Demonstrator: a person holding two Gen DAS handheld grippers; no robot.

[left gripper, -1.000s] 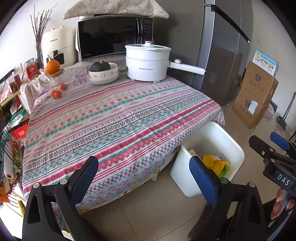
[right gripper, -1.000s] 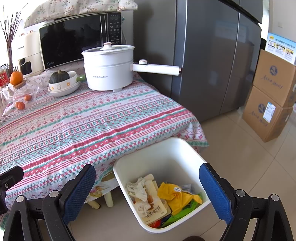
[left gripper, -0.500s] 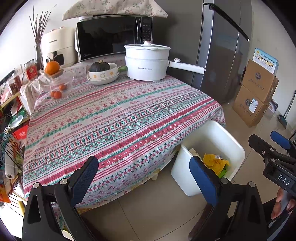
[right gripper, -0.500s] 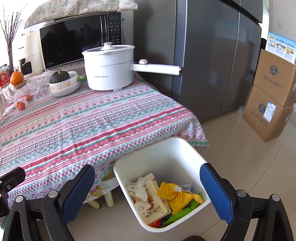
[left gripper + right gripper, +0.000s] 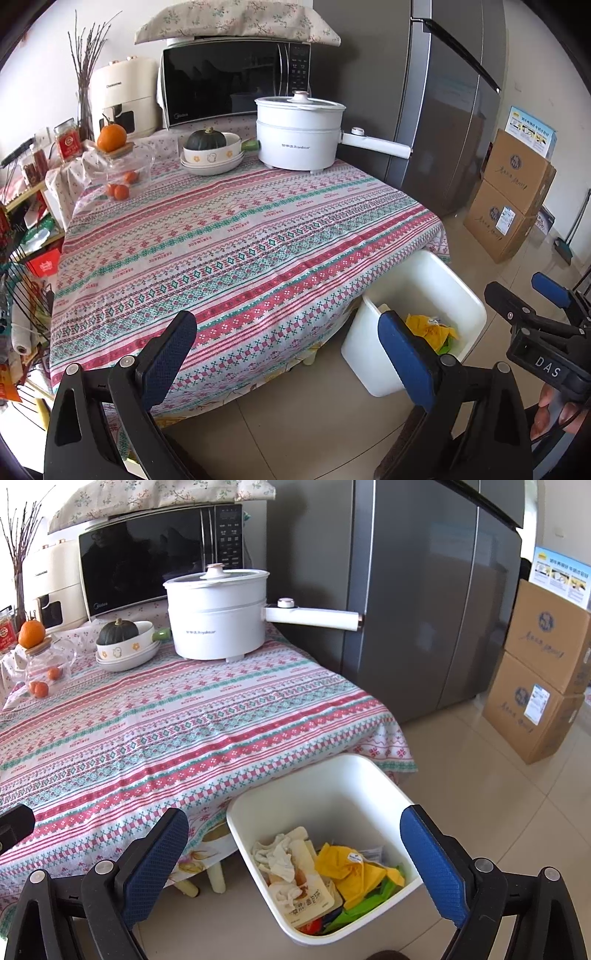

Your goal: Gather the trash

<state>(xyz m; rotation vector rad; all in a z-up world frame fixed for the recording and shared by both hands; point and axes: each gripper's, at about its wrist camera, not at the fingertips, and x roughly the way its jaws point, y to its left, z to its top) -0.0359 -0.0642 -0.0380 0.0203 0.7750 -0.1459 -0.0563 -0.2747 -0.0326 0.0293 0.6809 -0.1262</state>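
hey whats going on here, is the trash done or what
A person holds a gripper in each hand, and both are open and empty. The left gripper is over the near edge of the table; the right gripper is above the white bin on the floor beside it. The bin already holds wrappers and crumpled paper. No loose trash shows on the tablecloth.

The tablecloth (image 5: 236, 236) runs in bands of red, teal and white with small diamond and cross motifs. The bin (image 5: 373, 775) is plain white, and holds a yellow wrapper (image 5: 354, 867), green scraps (image 5: 369, 901) and off-white crumpled tissue (image 5: 277, 853). The electric pot (image 5: 301, 134) is white. The microwave (image 5: 229, 81) is black-fronted under a cream cloth (image 5: 236, 22) printed with floral sprigs. The fridge (image 5: 424, 602) is grey. The boxes (image 5: 543, 686) are brown. Both grippers have blue pads (image 5: 155, 860) on black frames.
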